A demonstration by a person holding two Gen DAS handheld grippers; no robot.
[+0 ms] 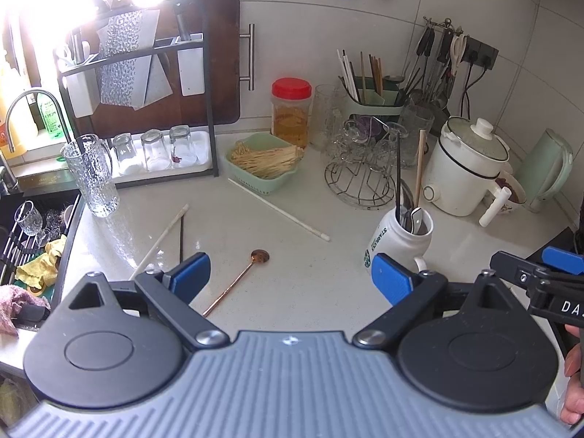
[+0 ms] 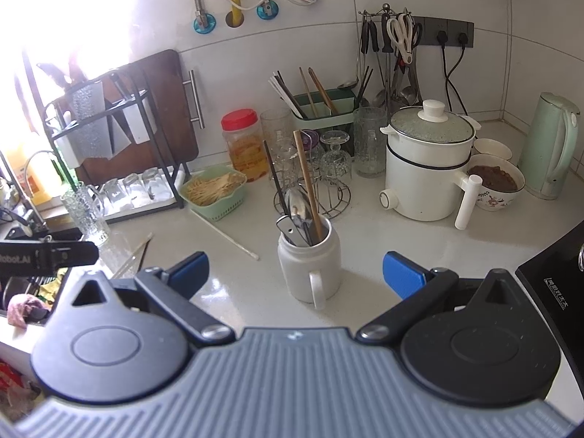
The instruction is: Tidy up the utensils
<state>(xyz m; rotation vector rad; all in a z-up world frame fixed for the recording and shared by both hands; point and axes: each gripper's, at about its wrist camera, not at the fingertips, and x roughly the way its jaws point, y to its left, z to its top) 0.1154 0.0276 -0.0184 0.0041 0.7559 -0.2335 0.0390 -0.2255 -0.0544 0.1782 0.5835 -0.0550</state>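
Utensils are lying loose on the counter (image 1: 310, 284) while others are standing in a white mug (image 2: 309, 259).

Left gripper (image 1: 291, 277) is hovering low over the counter with jaws spread wide and empty; a copper spoon (image 1: 237, 281) is lying between its fingers, toward 11 o'clock, with white chopsticks (image 1: 279, 210) at 12 and more at 10. Right gripper (image 2: 295, 273) is pointing level at the mug, dead ahead at 12 o'clock, jaws likewise wide, gripping nothing.

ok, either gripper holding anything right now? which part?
Nothing held. Left gripper and right gripper are both open and empty above the counter.
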